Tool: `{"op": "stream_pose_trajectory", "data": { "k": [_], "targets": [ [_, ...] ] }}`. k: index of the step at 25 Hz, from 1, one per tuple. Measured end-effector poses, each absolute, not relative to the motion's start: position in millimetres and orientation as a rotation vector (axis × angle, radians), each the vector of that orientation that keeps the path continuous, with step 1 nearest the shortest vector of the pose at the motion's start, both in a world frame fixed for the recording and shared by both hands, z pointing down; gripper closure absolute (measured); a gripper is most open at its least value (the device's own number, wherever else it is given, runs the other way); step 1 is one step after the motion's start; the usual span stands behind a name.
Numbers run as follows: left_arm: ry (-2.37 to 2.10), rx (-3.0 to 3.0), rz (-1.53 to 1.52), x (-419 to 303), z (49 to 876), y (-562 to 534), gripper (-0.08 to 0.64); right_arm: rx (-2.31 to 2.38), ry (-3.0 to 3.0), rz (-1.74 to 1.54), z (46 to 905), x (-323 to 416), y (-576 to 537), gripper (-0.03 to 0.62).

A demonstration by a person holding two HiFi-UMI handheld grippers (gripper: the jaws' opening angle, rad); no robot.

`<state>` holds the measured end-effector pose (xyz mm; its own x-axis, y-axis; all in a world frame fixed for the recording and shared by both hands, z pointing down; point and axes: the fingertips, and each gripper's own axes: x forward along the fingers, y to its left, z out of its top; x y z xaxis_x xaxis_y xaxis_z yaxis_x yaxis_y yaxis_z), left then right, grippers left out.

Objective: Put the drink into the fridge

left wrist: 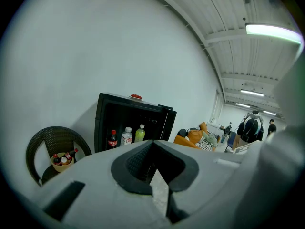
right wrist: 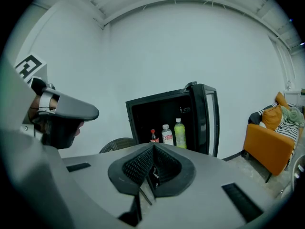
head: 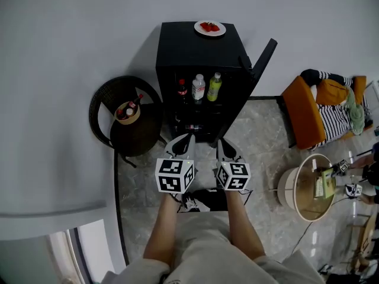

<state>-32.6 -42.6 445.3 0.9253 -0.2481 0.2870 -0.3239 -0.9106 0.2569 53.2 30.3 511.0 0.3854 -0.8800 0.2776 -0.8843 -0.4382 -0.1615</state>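
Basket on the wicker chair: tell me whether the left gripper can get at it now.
Probably yes. The basket sits uncovered on the chair, left of the left gripper, with nothing standing between them; its jaws are shut and must open first.

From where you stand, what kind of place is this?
Probably a lounge corner set up inside a bigger workshop-type hall. An open black mini fridge holds drinks, with a wicker chair and an orange sofa nearby, under industrial-looking ceiling strip lights.
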Motion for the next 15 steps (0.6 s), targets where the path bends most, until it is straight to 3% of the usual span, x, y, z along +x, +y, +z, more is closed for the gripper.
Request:
{"op": "stream_pose_trajectory", "data": {
  "k": [15],
  "targets": [
    [-0.511, 2.863, 0.375, -44.6, 443.0, -51.8, 0.552, 2.538, -1.683, 0.485, 490.6, 59.7, 14.9, 0.584]
  ]
}}
